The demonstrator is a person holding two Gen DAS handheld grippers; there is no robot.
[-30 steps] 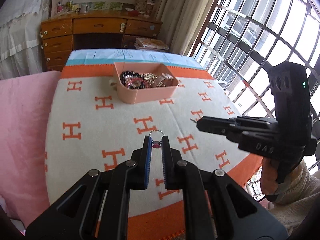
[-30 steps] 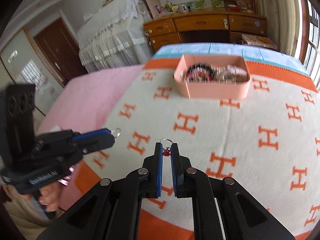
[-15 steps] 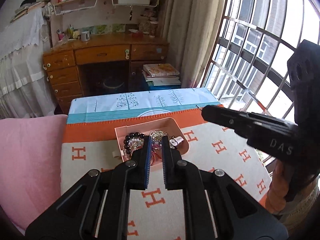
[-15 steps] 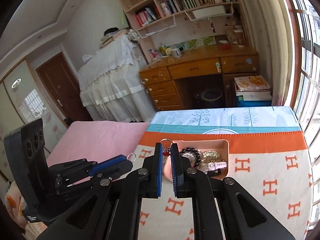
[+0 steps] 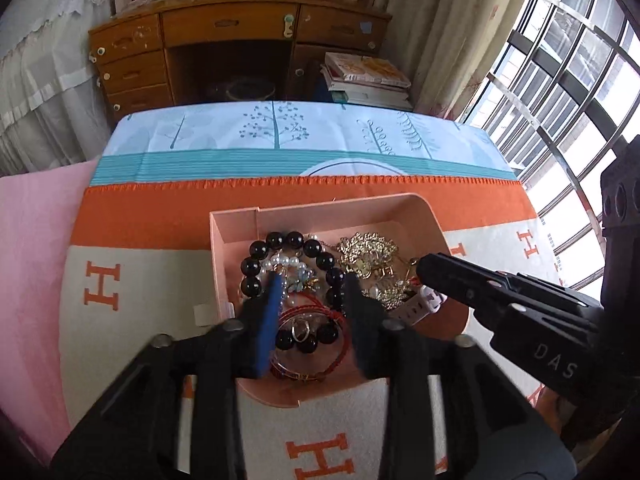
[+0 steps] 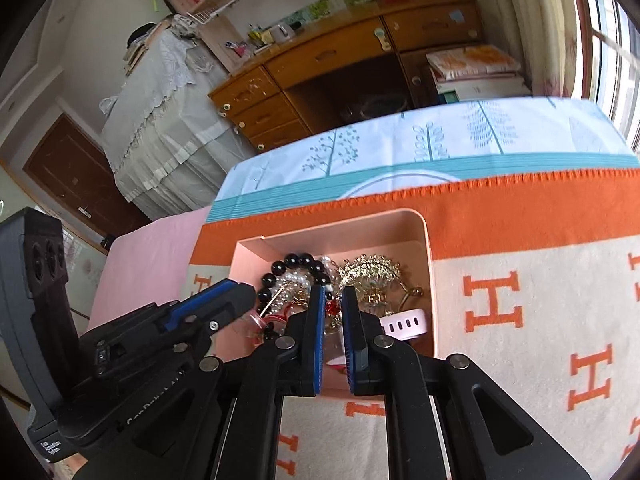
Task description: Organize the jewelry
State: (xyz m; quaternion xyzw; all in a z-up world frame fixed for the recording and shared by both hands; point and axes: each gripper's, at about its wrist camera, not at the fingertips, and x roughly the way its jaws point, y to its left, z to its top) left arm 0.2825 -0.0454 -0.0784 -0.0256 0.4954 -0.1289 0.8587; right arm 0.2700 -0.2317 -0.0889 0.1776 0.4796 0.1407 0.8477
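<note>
Both my claws hang over the pink tray (image 5: 434, 222), which sits on the orange-and-cream blanket (image 5: 152, 220) on the bed. My left claw (image 5: 310, 280) is opening: its blue pads (image 5: 266, 328) stand well apart above the heap at the tray's 6 o'clock, with nothing pressed between them. Below the gap I see a ring (image 5: 301, 328) inside red cord loops (image 5: 310, 312) and a black bead bracelet (image 5: 280, 244) curving round a pearl string (image 5: 286, 262). My right claw (image 6: 331, 294) is closed on a small red charm (image 6: 331, 308), over the tray's middle. A gold piece (image 5: 368, 250) lies toward 2 o'clock in the tray, and a white watch strap (image 6: 404, 324) at 4 o'clock. In the left view the right claw's tip comes in from 3 o'clock
</note>
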